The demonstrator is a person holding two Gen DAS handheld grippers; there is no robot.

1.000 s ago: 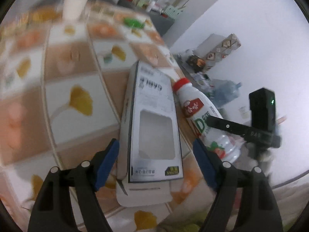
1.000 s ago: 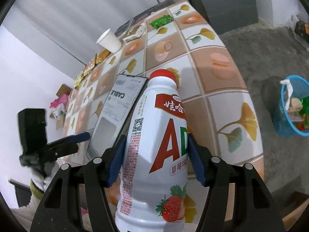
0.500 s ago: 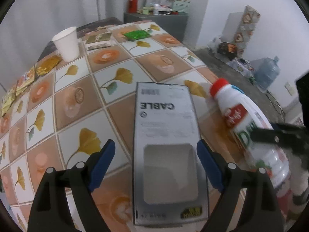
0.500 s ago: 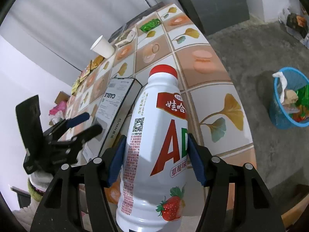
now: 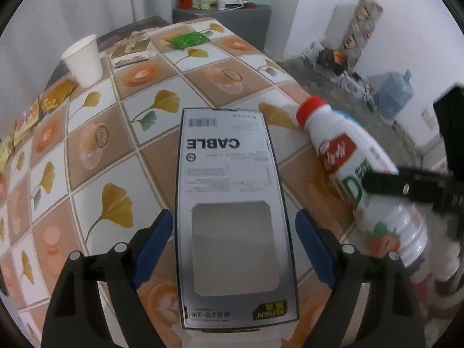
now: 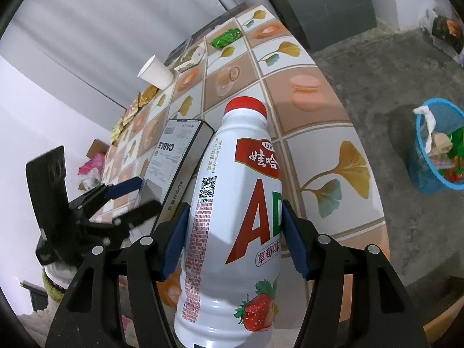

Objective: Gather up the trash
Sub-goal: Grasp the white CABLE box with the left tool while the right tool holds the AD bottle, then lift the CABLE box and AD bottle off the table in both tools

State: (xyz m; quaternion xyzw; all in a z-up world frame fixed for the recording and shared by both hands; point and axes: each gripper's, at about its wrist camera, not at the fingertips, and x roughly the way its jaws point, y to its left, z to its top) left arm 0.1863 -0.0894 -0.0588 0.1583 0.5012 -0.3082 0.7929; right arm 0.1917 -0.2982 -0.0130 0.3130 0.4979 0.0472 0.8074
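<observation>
Broadly, a table (image 5: 95, 150) covered in a glossy cloth of brown and white squares with ginkgo leaves anchors everything. At its near edge lies a flat grey cardboard box printed CABLE (image 5: 229, 179), between the spread blue pads of the left gripper (image 5: 232, 240), which stand just clear of its sides. Just right of that box, the right gripper (image 6: 232, 232) pinches a white plastic strawberry-drink bottle with a red cap (image 6: 237, 217). Beyond the box stands a white paper cup (image 5: 84, 58); farther still, a green foil wrapper (image 5: 188, 40).
</observation>
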